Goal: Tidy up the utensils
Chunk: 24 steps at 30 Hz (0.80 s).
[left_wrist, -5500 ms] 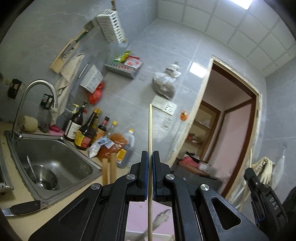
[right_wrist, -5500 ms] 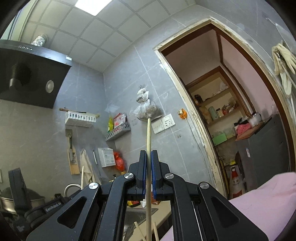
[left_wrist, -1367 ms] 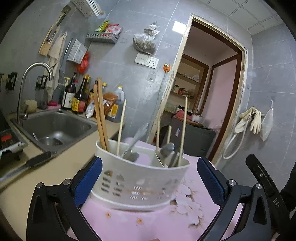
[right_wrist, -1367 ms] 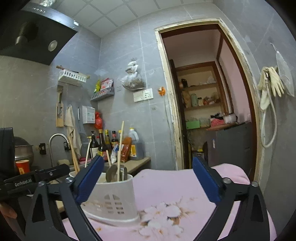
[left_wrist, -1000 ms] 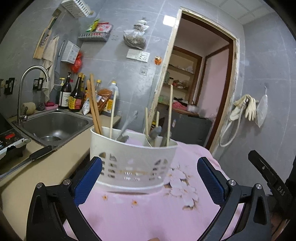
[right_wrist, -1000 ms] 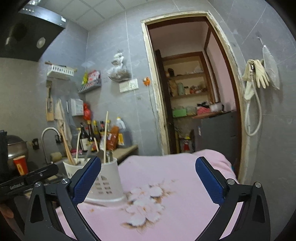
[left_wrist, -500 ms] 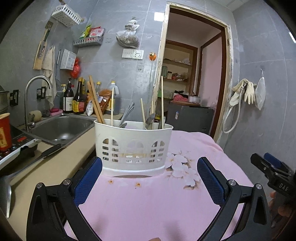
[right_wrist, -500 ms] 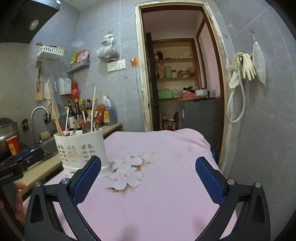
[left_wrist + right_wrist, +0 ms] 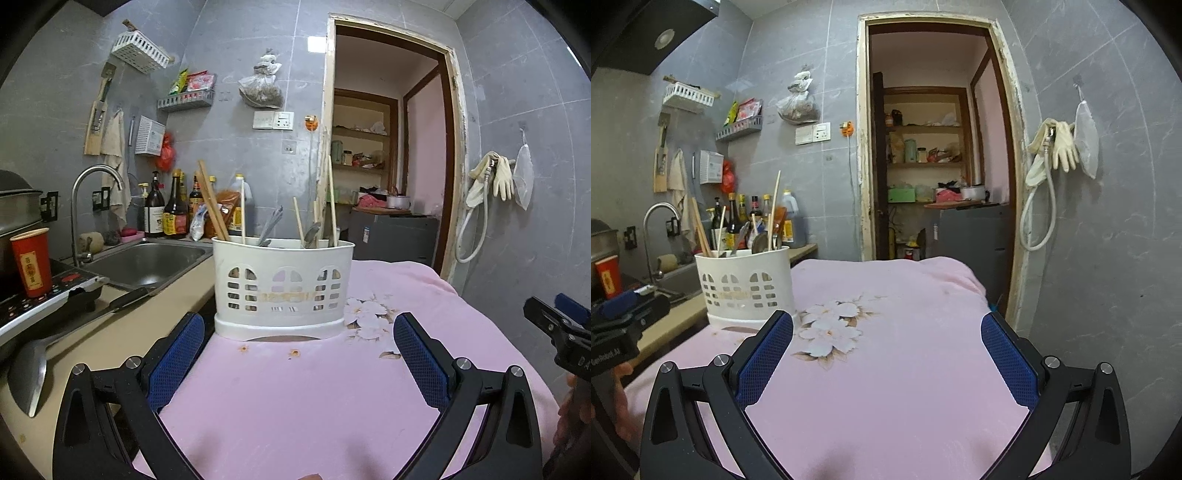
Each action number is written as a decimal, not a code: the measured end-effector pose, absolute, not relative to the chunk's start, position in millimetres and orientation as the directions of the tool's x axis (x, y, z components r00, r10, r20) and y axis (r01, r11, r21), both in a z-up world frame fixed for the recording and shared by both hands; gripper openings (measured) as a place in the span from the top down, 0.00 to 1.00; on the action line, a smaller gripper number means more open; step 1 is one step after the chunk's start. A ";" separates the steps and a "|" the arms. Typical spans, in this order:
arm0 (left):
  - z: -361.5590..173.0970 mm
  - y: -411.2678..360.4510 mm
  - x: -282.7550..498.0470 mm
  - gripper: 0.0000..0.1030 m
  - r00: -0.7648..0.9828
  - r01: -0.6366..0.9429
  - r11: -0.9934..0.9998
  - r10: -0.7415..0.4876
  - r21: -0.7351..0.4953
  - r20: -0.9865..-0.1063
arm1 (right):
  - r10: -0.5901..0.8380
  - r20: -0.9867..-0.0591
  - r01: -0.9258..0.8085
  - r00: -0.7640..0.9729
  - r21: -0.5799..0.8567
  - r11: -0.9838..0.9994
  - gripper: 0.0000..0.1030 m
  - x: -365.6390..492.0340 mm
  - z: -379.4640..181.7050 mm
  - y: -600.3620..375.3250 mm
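A white slotted utensil holder (image 9: 282, 291) stands on the pink flowered cloth (image 9: 314, 398), straight ahead in the left wrist view. Wooden chopsticks (image 9: 212, 201) and metal spoons (image 9: 312, 232) stick up out of it. My left gripper (image 9: 297, 354) hovers just in front of the holder, open and empty. In the right wrist view the holder (image 9: 744, 284) sits at the left, and my right gripper (image 9: 886, 352) hangs open over the cloth (image 9: 894, 369), holding nothing.
A steel sink (image 9: 147, 258) with a tap, sauce bottles (image 9: 171, 214), a red cup (image 9: 31, 267) on a cooktop and a knife (image 9: 122, 299) line the counter on the left. An open doorway (image 9: 934, 166) lies behind. A hand (image 9: 620, 402) holds the other gripper.
Both grippers held a chopstick upright 5.5 s ago; now both are open and empty, pulled back and lowered from the holder, which holds the chopsticks.
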<state>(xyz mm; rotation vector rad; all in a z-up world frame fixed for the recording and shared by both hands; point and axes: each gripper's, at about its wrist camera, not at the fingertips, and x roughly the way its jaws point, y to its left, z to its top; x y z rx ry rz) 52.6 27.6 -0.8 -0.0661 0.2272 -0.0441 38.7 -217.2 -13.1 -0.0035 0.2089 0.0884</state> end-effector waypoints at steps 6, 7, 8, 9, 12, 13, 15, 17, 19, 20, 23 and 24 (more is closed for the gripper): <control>-2.0 26.8 47.3 0.02 0.977 0.021 0.998 -0.034 -0.065 -0.211 | 0.033 -0.182 -0.035 0.983 -0.011 0.999 0.00 31.7 -16.8 -217.2; -1.9 25.9 46.7 0.02 0.977 0.019 0.998 -0.032 -0.063 -0.209 | 0.027 -0.180 -0.030 0.983 -0.011 0.999 0.00 31.2 -17.7 -217.4; -2.2 25.5 46.3 0.02 0.978 0.017 0.998 -0.029 -0.059 -0.208 | 0.025 -0.180 -0.027 0.983 -0.009 1.000 0.00 31.2 -18.4 -218.2; -2.5 24.9 46.1 0.02 0.978 0.016 0.998 -0.027 -0.055 -0.207 | 0.025 -0.182 -0.027 0.983 -0.006 1.000 0.00 31.2 -19.3 -219.2; -4.1 24.4 46.8 0.02 0.977 0.016 0.999 -0.026 -0.047 -0.210 | 0.024 -0.184 -0.024 0.983 0.000 1.000 0.00 31.6 -20.5 -220.2; -4.5 24.4 46.7 0.02 0.977 0.015 0.999 -0.024 -0.046 -0.210 | 0.025 -0.185 -0.025 0.982 0.001 1.000 0.00 31.8 -20.4 -220.6; -4.9 24.8 47.1 0.02 0.977 0.012 0.999 -0.022 -0.047 -0.212 | 0.027 -0.186 -0.027 0.982 0.002 1.000 0.00 31.4 -20.7 -220.8; -5.6 25.8 47.3 0.02 0.977 0.011 0.999 -0.022 -0.050 -0.211 | 0.026 -0.185 -0.026 0.982 0.001 1.000 0.00 31.4 -20.7 -220.7; -5.9 26.3 46.9 0.02 0.977 0.011 0.999 -0.022 -0.052 -0.210 | 0.026 -0.185 -0.026 0.982 0.003 1.000 0.00 31.4 -20.9 -220.6; -5.9 26.5 46.9 0.02 0.977 0.011 0.999 -0.022 -0.053 -0.210 | 0.026 -0.186 -0.026 0.982 0.004 1.000 0.00 31.7 -20.9 -221.1; -5.8 26.6 47.0 0.02 0.978 0.012 0.999 -0.023 -0.053 -0.209 | 0.025 -0.186 -0.025 0.982 0.005 1.000 0.00 31.2 -20.6 -220.8; -5.9 26.6 47.4 0.02 0.977 0.012 0.999 -0.023 -0.052 -0.210 | 0.025 -0.186 -0.025 0.982 0.004 1.000 0.00 31.3 -20.9 -220.7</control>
